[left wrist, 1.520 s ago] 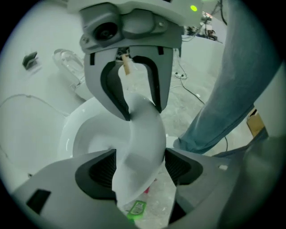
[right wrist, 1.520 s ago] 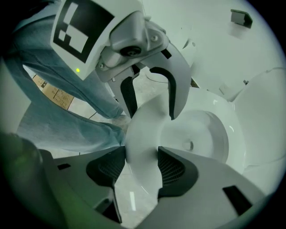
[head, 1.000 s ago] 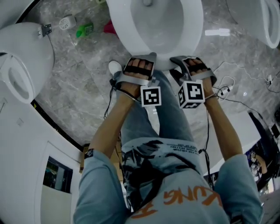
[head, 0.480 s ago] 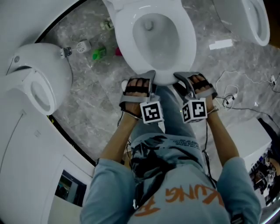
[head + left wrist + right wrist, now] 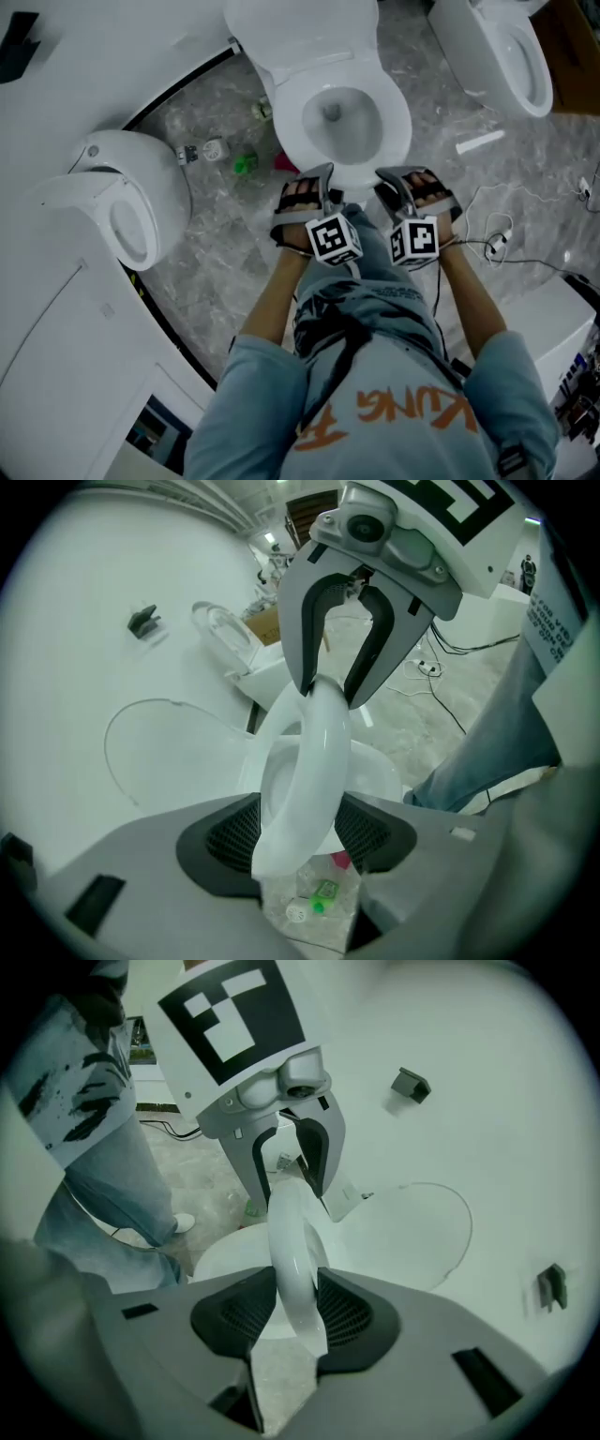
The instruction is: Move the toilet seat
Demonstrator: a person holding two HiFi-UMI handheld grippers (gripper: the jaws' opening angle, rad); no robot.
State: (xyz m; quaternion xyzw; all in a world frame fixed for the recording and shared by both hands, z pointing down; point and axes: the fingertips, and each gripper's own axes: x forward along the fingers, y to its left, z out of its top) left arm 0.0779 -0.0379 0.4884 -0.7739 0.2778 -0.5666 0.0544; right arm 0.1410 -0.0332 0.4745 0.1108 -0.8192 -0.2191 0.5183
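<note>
Your left gripper (image 5: pixel 317 187) and right gripper (image 5: pixel 398 186) each grasp the front rim of the toilet seat (image 5: pixel 305 780), and both sets of jaws have just been closing on it. The seat stands tilted clear of the bowl (image 5: pixel 342 122). What's left, likely, is raising it fully and letting go.

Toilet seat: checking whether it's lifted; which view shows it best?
Left gripper view: the toilet seat arcs clear above the bowl. Right gripper view shows it edge-on; head view blends it with the bowl.
</note>
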